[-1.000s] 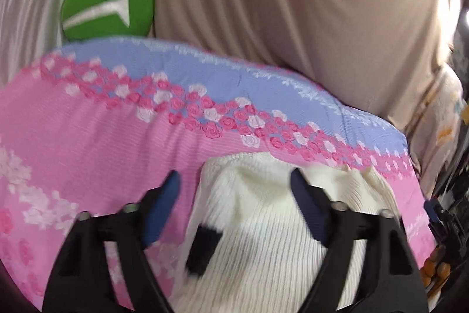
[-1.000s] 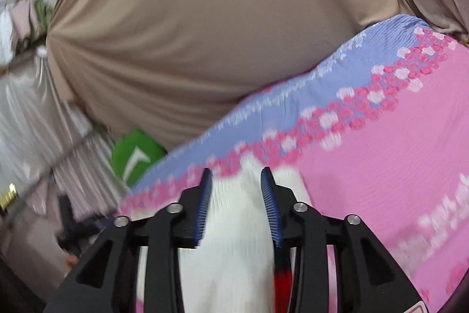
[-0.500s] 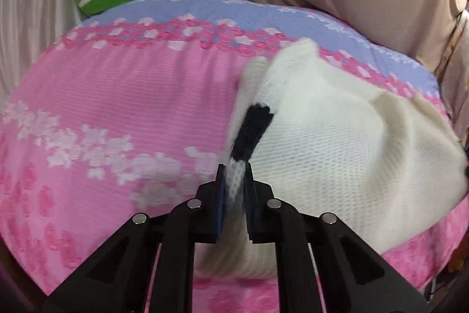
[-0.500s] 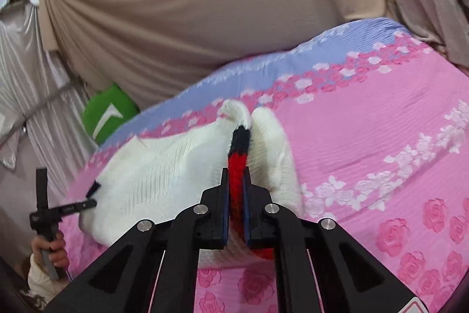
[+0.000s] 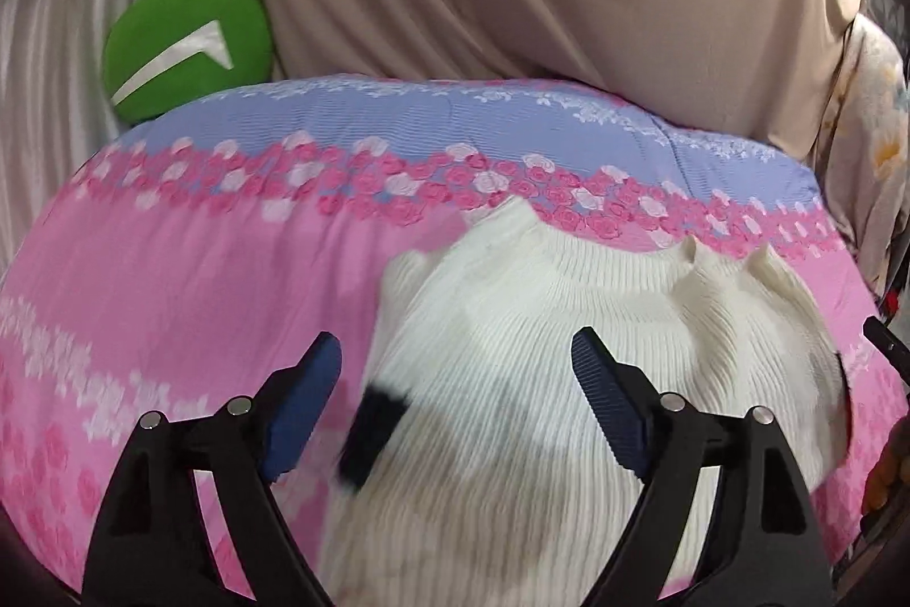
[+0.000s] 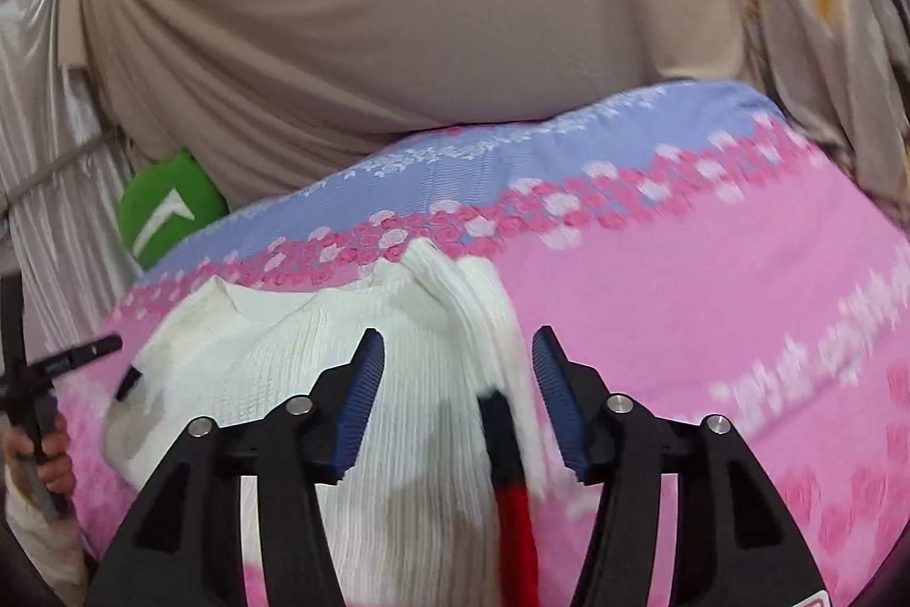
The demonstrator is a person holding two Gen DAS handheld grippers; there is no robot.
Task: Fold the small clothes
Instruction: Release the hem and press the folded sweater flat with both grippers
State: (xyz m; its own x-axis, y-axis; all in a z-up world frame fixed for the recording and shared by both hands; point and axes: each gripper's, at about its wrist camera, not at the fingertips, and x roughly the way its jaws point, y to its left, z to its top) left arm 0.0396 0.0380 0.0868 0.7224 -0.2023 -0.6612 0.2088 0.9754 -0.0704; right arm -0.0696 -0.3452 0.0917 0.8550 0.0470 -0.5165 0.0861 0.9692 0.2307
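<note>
1. The left gripper (image 5: 455, 379) is hovering with fingers spread wide, gripping nothing.
2. The right gripper (image 6: 458, 379) is likewise spread.
3. The white knit sweater (image 5: 540, 351) is lying on the pink floral bedspread (image 5: 199, 294).
4. No readable writing is showing.

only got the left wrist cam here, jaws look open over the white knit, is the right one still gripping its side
Observer: No. The right gripper is open too, jaws spread over the white sweater's edge.
Operator: anything on that edge i cant see
Observer: A red and black trim strip runs along it, lying between the right fingers.
Operator: is that edge flat
Observer: Not quite. The knit stands up in a ridge just ahead of the right gripper.
Operator: ok and my gripper, visible from there
Observer: Yes, the left gripper shows at the far left of the right wrist view, held in a hand.
</note>
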